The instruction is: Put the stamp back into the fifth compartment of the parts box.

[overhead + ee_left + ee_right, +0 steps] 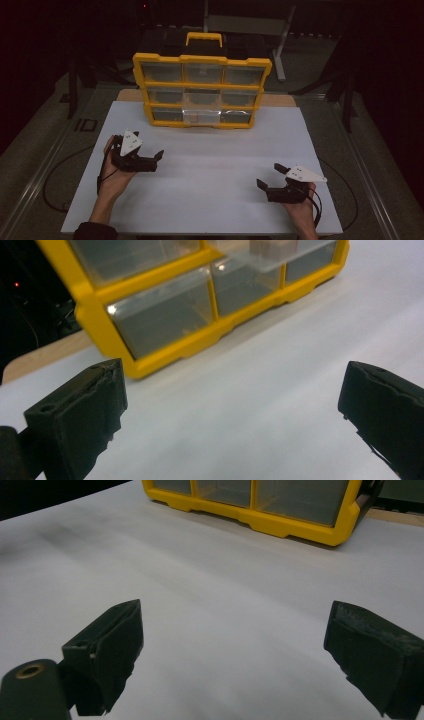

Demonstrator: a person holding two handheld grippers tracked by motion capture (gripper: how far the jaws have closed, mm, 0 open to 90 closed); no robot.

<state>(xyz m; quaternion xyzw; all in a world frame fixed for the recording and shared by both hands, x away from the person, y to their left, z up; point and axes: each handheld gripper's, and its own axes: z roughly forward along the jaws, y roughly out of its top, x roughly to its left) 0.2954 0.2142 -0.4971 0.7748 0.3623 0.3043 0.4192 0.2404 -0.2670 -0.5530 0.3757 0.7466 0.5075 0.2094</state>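
Here, a yellow-framed organizer (202, 90) with three rows of clear drawers stands upright at the far edge of the white table (210, 170); its middle bottom drawer (201, 116) is pulled partly out. The left gripper (152, 159) rests low at the table's left, jaws wide apart and empty, facing the organizer. The right gripper (267, 176), near the right front, likewise gapes empty, well apart from it.

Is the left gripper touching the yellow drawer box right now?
Apart. The high view shows bare white table between the left gripper and the yellow drawer box; its jaws stand open.
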